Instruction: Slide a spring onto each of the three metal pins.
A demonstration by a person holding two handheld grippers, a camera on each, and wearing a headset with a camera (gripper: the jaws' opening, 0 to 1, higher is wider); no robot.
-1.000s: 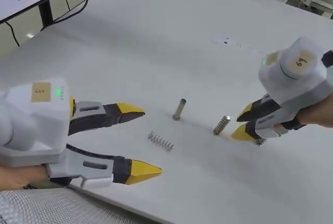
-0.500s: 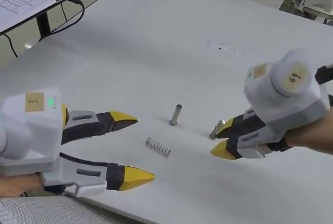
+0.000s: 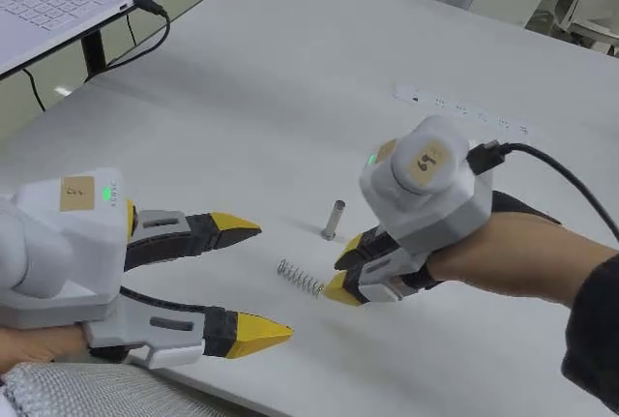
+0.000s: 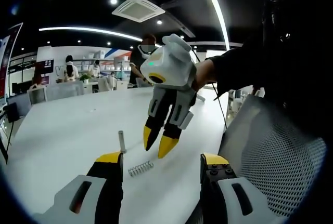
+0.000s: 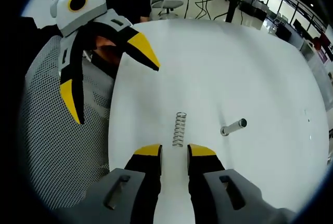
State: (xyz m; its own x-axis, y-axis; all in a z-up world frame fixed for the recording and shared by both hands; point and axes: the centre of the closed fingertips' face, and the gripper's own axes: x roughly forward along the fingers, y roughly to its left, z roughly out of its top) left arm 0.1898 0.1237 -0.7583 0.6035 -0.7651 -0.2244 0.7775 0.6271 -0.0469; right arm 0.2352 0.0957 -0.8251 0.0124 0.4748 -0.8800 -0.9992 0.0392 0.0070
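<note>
Yellow-tipped right gripper is closing on the loose spring — having swung over from the right — jaws narrowly parted, empty; a pickup is looking imminent. Spring is lying flat on the table near the bare upright pin; left gripper is hovering, jaws spread wide.

My L gripper & R gripper: yellow tips, black jaws, white bodies; spring, pin silver-grey; table white.
</note>
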